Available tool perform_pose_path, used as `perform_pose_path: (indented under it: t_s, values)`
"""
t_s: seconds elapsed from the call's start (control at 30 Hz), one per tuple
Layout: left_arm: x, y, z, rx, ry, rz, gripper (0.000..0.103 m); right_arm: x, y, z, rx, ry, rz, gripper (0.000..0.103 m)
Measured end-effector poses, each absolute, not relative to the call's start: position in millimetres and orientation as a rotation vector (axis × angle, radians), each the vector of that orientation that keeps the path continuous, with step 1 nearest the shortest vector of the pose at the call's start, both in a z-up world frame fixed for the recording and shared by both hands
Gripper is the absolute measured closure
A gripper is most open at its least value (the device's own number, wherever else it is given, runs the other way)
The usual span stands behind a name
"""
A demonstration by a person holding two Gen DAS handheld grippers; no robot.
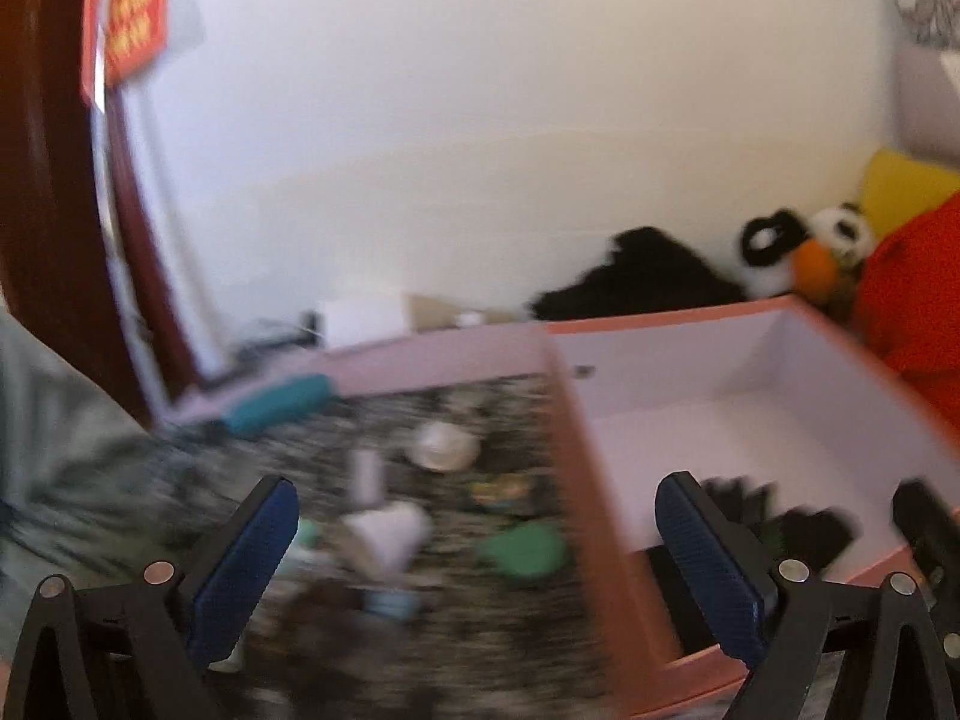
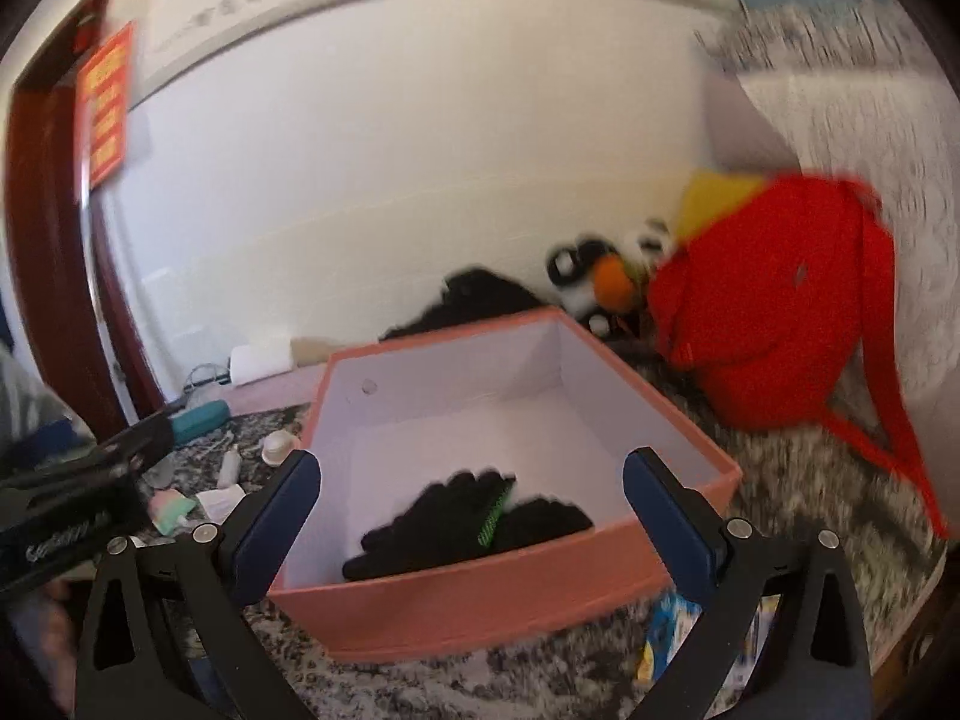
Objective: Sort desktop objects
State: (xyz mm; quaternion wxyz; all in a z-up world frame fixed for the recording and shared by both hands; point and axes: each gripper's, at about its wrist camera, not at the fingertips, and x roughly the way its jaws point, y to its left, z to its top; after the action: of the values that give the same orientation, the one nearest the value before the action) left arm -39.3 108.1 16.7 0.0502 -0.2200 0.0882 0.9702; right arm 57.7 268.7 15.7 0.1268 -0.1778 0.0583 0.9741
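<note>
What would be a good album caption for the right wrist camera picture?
Open right gripper facing a pink box that holds black gloves, red bag behind.

Both views look forward and somewhat downward from low over a speckled dark-and-white tabletop point(image 2: 780, 480), toward a white wall point(image 2: 390, 150). The left wrist camera sits close to the left side of an open pink cardboard box point(image 1: 576, 480), facing the small clutter beside it; this view is blurred. The right wrist camera sits near the box point(image 2: 480, 594) front and looks straight into it. Both share the box, a black-and-white plush toy point(image 1: 774, 252) and a red fabric bag point(image 2: 774, 300).
</note>
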Motion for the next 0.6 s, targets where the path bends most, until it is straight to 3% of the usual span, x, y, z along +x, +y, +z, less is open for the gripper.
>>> perform_pose_path:
  t_s: [0.1,0.2,0.43,0.5,0.6]
  values:
    - [-29.7,81.4,13.6,-0.594,0.268,2.991,0.004,51.8,235.8,14.7,-0.535,-0.008,2.87,0.0]
    - [-22.6,59.9,7.5,-0.595,0.31,3.006,0.002,46.8,212.9,12.9,-0.558,-0.01,2.91,0.0]
    - [-11.4,18.0,-6.1,-0.592,0.308,3.12,0.001,26.3,192.7,-6.8,-0.792,0.6,3.126,0.0]
    - [-7.5,5.0,-8.2,-0.563,0.278,3.129,0.0,25.3,179.3,-9.8,-0.803,0.59,3.153,0.0]
    - [8.2,8.3,-12.5,-0.396,0.503,3.24,0.0,29.0,149.8,-10.1,-0.766,0.303,3.138,0.0]
